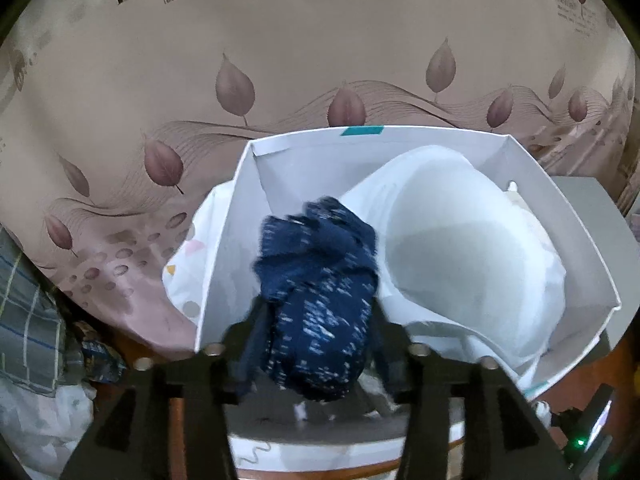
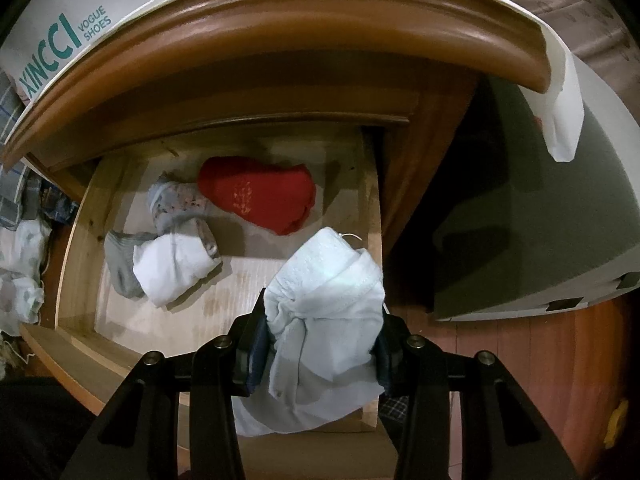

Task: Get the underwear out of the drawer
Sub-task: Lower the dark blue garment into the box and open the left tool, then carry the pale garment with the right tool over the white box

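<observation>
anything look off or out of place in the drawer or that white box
Nothing looks damaged or spilled. The one oddity: white cloth lies outside the white box's left wall, on the bedspread rather than inside. In the drawer, the red bundle and rolled pale pieces lie loose, not lined up.

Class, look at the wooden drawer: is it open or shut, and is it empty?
Open, not empty. The wooden drawer is pulled out, and a red folded garment and a white rolled garment lie inside.

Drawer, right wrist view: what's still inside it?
Inside the drawer: a red garment, a patterned grey bundle and a white-and-grey bundle. The held pale blue garment covers the near right corner.
</observation>
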The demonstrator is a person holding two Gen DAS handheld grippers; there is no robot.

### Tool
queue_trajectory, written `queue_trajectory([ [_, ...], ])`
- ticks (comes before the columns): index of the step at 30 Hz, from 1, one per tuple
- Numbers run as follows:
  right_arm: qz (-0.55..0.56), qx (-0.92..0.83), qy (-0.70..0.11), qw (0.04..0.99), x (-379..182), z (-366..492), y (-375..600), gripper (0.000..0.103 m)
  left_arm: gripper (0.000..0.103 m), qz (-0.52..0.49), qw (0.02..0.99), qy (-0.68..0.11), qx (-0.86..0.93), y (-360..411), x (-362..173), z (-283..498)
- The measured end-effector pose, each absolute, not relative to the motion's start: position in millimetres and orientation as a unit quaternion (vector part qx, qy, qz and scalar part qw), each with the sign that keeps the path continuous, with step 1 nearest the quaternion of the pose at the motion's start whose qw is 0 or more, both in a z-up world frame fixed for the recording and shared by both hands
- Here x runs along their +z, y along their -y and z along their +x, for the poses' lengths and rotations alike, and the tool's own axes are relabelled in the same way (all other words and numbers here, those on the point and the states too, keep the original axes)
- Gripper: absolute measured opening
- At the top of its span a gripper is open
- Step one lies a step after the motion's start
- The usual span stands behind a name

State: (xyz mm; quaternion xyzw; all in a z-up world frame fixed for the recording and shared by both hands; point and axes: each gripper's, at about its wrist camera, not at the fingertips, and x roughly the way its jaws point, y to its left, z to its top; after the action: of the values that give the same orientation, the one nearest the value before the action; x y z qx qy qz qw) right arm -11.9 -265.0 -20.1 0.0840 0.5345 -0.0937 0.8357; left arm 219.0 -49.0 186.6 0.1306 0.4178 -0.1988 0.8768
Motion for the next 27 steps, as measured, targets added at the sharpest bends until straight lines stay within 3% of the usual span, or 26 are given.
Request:
queue_trajectory([
  [4,0.083,-0.094,-0.535,0.836,-20,-11,265,0.041,0.065,0.137,0.884,-0.401,-0.200,48,193,208],
  [17,0.072,-0.088,-0.533,0.839,-19,-11,259,0.041,0.065,0.100,0.933,-0.311,-0.150,10,230,141],
  [27,0.076,-0.087,-0.521,0.845,-14,-15,255,0.041,0.065,0.073,0.946,-0.305,-0.078,-35,180,75],
])
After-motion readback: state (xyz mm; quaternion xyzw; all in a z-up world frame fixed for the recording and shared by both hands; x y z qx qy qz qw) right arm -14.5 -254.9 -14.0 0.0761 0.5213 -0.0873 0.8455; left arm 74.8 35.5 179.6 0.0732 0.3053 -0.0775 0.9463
